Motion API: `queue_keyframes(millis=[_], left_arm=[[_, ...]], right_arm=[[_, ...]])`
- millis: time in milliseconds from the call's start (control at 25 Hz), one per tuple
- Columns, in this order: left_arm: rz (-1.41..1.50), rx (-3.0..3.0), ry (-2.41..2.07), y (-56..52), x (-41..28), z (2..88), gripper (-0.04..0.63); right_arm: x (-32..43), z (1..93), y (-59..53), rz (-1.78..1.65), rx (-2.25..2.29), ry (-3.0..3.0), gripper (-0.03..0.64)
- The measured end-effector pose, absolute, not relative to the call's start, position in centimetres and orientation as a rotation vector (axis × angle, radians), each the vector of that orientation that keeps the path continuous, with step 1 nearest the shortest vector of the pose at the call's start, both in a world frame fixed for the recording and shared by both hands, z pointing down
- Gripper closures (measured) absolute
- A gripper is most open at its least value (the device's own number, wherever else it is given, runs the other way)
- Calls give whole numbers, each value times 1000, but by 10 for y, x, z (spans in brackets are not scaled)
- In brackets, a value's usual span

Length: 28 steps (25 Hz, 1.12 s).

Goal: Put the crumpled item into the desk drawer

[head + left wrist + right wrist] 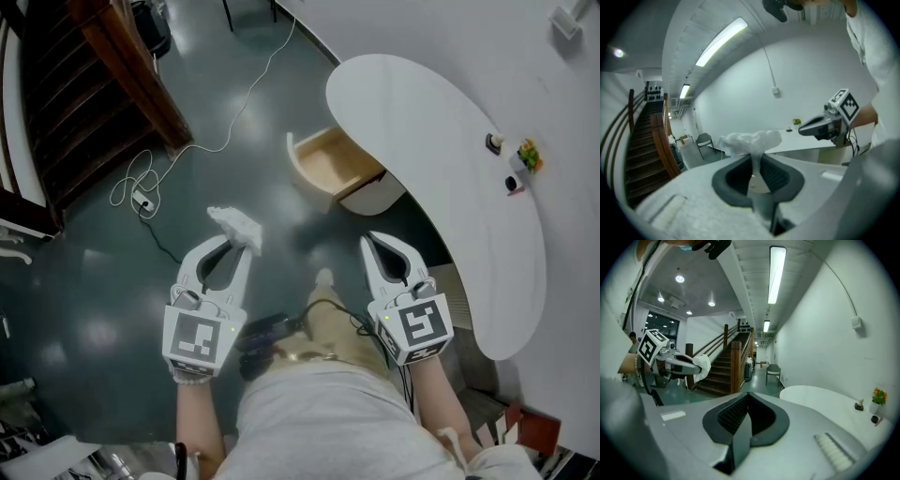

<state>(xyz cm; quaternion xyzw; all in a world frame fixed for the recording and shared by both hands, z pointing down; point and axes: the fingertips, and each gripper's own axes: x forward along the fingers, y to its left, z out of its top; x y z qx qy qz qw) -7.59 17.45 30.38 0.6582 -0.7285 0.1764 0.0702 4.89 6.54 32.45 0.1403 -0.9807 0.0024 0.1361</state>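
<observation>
Jaws of the left hand-held gripper (755,157) are pressed together on the crumpled item (749,141), a white, tissue-like wad that puffs out above and beyond the tips. In the head view the same left hand-held gripper (242,247) points forward over the dark floor (84,281), with the crumpled item (234,225) sticking out of its front end. The wad hangs in the air, to the left of the drawer (328,164) and clearly apart from it.

The drawer is pulled out from under the curved white table (441,216), and its light wooden inside shows. The right hand-held gripper (373,246) is held level with the left one, near the table's edge and below the drawer in the head view. Its own view shows the right hand-held gripper (747,397) with jaws shut together and nothing between them.

On the far side of the table stand a small yellow-green ornament (530,155) and two small dark objects (494,143) beside it; what these are cannot be told. A white cable (202,141) trails across the floor toward a wooden staircase (122,75). From the right gripper view a chair (773,370) stands down the hall, past the staircase.
</observation>
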Motion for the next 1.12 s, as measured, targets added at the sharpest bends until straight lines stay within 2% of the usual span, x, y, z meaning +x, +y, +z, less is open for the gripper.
queue_keyframes(millis=[600, 1120], left_arm=[[530, 1953, -2166, 44, -118, 321, 551], [544, 1929, -2135, -14, -128, 322, 551]], right_arm=[[3, 340, -77, 71, 366, -2794, 612], [-9, 342, -129, 103, 383, -2790, 612]])
